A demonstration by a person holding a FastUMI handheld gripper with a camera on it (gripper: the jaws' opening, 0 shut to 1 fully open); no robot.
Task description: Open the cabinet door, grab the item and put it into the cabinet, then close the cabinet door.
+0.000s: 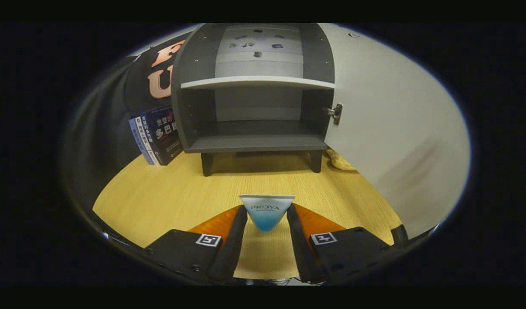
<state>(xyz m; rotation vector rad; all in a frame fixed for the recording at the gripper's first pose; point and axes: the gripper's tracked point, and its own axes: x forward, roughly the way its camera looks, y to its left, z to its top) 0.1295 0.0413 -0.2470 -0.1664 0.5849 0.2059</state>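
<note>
Yellow wood-grain tabletop (pixel 160 193) runs from the gripper up to a small dark grey cabinet (pixel 190 107) standing on short black legs. Its white door (pixel 396 128) is swung wide open to the right, with a metal hinge (pixel 335 113) showing at the door's inner edge. Inside, a pale shelf (pixel 256 82) splits the cabinet into an upper and a lower compartment, and both look bare. Several books (pixel 156 136) stand upright just to the left of the cabinet, against the black cloth wall. A yellowish object (pixel 341 161) lies on the table behind the foot of the open door; what it is cannot be told. The gripper (pixel 267 213) is low over the table, well short of the cabinet, its jaws pinching a white and blue cosmetic tube (pixel 267 211) between the fingertips, wide flat end up and narrowing downward.
</note>
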